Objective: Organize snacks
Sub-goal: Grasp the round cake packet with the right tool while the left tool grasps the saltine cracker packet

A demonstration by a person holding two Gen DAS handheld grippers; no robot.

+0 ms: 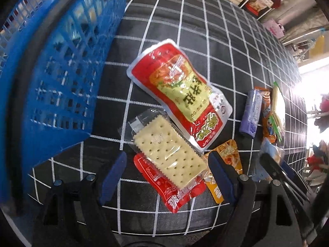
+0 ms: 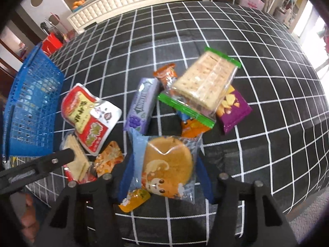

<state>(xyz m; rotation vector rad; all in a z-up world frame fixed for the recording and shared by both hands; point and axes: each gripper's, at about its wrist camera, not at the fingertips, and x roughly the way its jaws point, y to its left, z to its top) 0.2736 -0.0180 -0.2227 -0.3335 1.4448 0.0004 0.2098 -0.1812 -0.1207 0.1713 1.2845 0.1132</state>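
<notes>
Snacks lie scattered on our checked cloth (image 2: 246, 107), blue basket (image 2: 30, 107) far left; our left gripper (image 1: 164, 168) spreads wide around a cracker pack (image 1: 170, 152), our right gripper (image 2: 162, 177) brackets a bun packet (image 2: 166, 164), grip uncertain

Cake packet (image 2: 166, 164) between open fingers (image 2: 202, 177)

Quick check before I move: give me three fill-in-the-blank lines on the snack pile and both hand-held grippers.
1. The left hand-held gripper is open around the clear-wrapped ____.
2. The basket on the checked cloth is ____ in colour.
3. The round cake packet lies between the fingers of the ____ hand-held gripper.

Missing words: cracker; blue; right
</notes>
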